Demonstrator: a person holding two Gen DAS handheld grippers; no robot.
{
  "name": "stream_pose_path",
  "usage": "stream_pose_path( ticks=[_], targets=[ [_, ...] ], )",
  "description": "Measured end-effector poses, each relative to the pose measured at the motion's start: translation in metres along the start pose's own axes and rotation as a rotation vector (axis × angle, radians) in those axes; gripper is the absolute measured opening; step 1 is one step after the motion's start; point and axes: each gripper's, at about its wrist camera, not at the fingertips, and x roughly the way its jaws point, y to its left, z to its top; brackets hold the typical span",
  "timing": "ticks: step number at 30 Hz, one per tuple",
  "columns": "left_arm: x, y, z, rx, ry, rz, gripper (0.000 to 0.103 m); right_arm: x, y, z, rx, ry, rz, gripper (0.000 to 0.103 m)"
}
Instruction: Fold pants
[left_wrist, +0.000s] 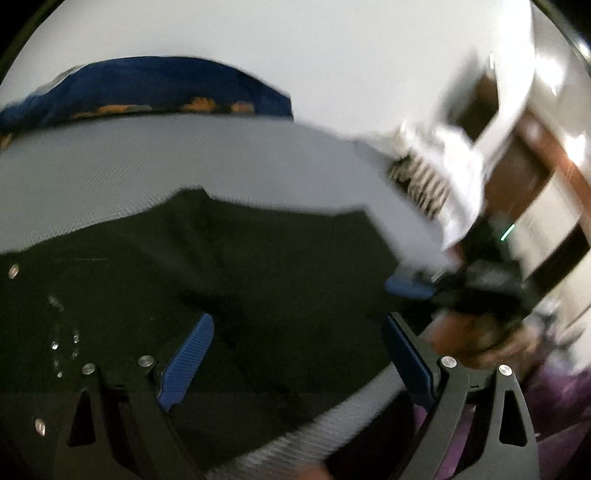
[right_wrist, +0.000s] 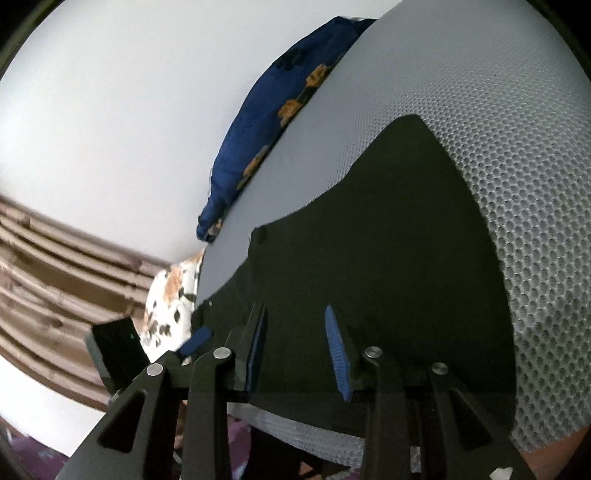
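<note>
Black pants (left_wrist: 221, 266) lie flat on a grey mesh-textured mattress (left_wrist: 110, 173). In the left wrist view my left gripper (left_wrist: 295, 354) is open, its blue pads spread wide just above the pants near the mattress's front edge. The right gripper (left_wrist: 410, 286) shows at the pants' right edge, held by a hand. In the right wrist view the pants (right_wrist: 388, 240) fill the middle of the mattress (right_wrist: 498, 147). My right gripper (right_wrist: 295, 350) is open over the pants' near edge, holding nothing. A blue pad of the left gripper (right_wrist: 195, 339) shows at the left.
A dark blue pillow with orange flowers (left_wrist: 155, 88) lies at the mattress's far edge; it also shows in the right wrist view (right_wrist: 266, 122). A white floral cloth (right_wrist: 170, 306) hangs beside the mattress. Brown striped curtains (right_wrist: 55, 266) and a white wall stand behind.
</note>
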Motion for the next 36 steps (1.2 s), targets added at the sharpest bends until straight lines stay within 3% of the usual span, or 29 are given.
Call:
stream_pose_path(
  ticks=[3,5,7,11,13,15,18,21,26,28,29,30,33,36],
  targets=[
    [0.036,0.0,-0.018,0.068,0.09,0.133,0.089,0.005,-0.001,-0.005,-0.055,0.02,-0.038,0.029],
    [0.032,-0.003,-0.027,0.128,0.016,0.151,0.089,0.013,-0.003,-0.007,-0.095,0.053,-0.086,0.027],
    [0.029,0.0,-0.025,0.121,0.038,0.165,0.089,0.018,0.0,-0.008,-0.124,0.065,-0.123,0.027],
    [-0.032,0.025,-0.008,0.025,-0.09,0.142,0.089,0.004,0.025,-0.001,-0.124,0.003,-0.049,0.03],
    [-0.077,0.051,-0.002,-0.026,-0.175,0.188,0.091,0.002,0.037,-0.001,-0.145,-0.007,-0.028,0.03],
    [-0.11,0.085,-0.004,-0.082,-0.22,0.252,0.101,0.008,0.05,-0.001,-0.166,0.011,0.001,0.031],
    [-0.141,0.144,-0.013,-0.169,-0.202,0.358,0.101,0.028,0.067,-0.002,-0.21,0.062,-0.012,0.032],
    [-0.158,0.2,-0.028,-0.236,-0.167,0.394,0.101,0.058,0.089,0.002,-0.259,0.095,-0.024,0.032],
    [-0.155,0.264,-0.044,-0.334,-0.106,0.331,0.101,0.112,0.11,0.013,-0.386,0.109,-0.149,0.032],
    [-0.144,0.275,-0.046,-0.326,-0.082,0.294,0.101,0.147,0.101,0.015,-0.401,0.2,-0.275,0.038],
    [-0.139,0.275,-0.052,-0.314,-0.064,0.269,0.101,0.156,0.095,0.015,-0.385,0.238,-0.294,0.037],
    [-0.135,0.271,-0.054,-0.305,-0.047,0.248,0.101,0.15,0.097,0.018,-0.37,0.184,-0.266,0.038],
    [-0.119,0.27,-0.05,-0.282,-0.003,0.112,0.101,0.135,0.098,0.02,-0.29,0.177,-0.175,0.038],
    [-0.101,0.271,-0.045,-0.254,0.049,0.053,0.101,0.116,0.103,0.009,-0.27,0.161,-0.137,0.038]
  ],
)
